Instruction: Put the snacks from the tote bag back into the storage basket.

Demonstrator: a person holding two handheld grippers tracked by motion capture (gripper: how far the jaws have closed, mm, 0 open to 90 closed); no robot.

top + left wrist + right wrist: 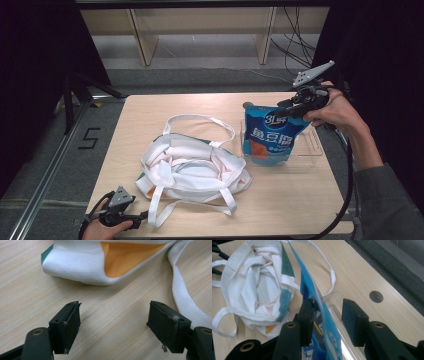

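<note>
A blue snack pouch (272, 135) stands upright in a clear plastic tray (312, 150) at the table's right. My right gripper (290, 106) is at the pouch's top right corner. In the right gripper view the pouch's top edge (329, 330) runs between the jaws of that gripper (328, 302), against the left jaw with a gap to the right jaw; it is open. A crumpled white tote bag (192, 167) lies at mid-table. My left gripper (142, 217) sits open at the front left, just short of the bag's corner (82, 267).
A white bag strap (182, 297) trails past the left gripper's right jaw. Another strap loop (200, 120) lies behind the bag. A round hole (376, 296) is in the tabletop near the tray. Wooden shelving legs and cables stand beyond the table's far edge.
</note>
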